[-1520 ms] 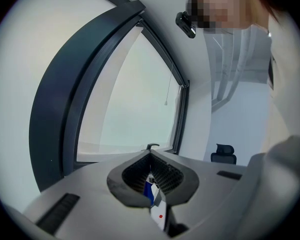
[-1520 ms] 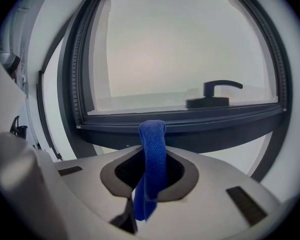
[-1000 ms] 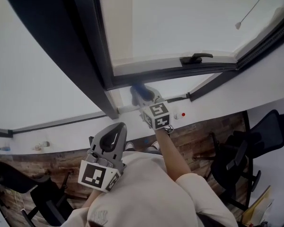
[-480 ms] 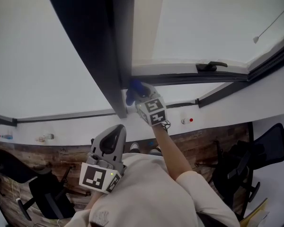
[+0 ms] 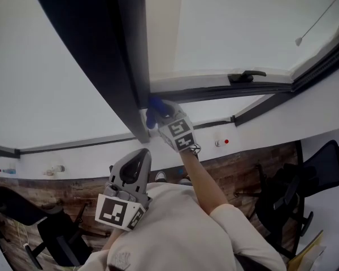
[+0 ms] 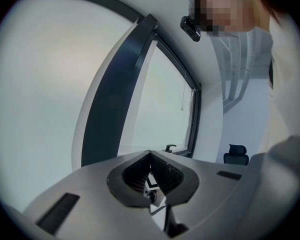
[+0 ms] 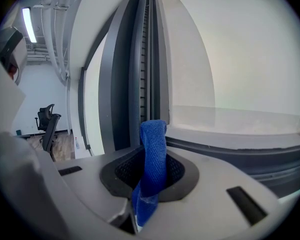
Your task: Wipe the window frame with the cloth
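Note:
A blue cloth (image 5: pixel 153 111) (image 7: pixel 152 159) is pinched in my right gripper (image 5: pixel 160 116) (image 7: pixel 152 176), which is shut on it. The cloth's tip sits at the corner where the dark upright of the window frame (image 5: pixel 127 66) (image 7: pixel 140 74) meets the lower dark rail (image 5: pixel 214 92). My left gripper (image 5: pixel 133 168) (image 6: pixel 151 171) hangs low near the person's chest, jaws closed together with nothing between them, pointing up at the window. A black window handle (image 5: pixel 246 75) (image 6: pixel 169 148) sits on the lower rail to the right.
A white sill (image 5: pixel 90 157) runs below the window. A blind cord with a white end (image 5: pixel 298 41) hangs at the upper right. Black office chairs (image 5: pixel 294 196) stand on the wood-pattern floor (image 5: pixel 237 168) to the right, and another chair (image 5: pixel 39 224) at the left.
My right gripper carried the cloth leftward along the lower rail to the corner by the upright, then shifted slightly lower left. The left gripper stayed put.

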Motion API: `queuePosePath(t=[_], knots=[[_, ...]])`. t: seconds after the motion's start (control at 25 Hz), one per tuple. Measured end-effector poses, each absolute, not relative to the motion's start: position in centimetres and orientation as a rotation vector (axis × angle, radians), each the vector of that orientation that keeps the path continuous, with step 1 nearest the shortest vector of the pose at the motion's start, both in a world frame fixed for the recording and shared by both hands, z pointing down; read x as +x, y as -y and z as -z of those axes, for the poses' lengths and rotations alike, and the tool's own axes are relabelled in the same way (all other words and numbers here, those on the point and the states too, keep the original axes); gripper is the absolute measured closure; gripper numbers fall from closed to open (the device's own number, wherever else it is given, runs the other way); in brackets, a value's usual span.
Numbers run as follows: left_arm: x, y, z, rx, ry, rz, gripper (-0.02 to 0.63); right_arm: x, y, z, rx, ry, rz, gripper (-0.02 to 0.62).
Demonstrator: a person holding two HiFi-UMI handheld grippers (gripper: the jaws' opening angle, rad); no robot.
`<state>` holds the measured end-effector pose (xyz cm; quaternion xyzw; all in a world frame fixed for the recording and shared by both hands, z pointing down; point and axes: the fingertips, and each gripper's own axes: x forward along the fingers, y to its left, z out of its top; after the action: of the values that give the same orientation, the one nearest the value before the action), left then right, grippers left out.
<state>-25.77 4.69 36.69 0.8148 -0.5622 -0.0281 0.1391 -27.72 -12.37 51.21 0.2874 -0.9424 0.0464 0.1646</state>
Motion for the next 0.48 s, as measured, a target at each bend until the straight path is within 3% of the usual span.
queuePosePath(t=[0.48], knots=[[-24.92, -4.16, -36.72, 2.351, 1.626, 0.078, 0.597, -26.89, 12.64, -50.89, 0.798, 2.707, -0.128, 0.534]])
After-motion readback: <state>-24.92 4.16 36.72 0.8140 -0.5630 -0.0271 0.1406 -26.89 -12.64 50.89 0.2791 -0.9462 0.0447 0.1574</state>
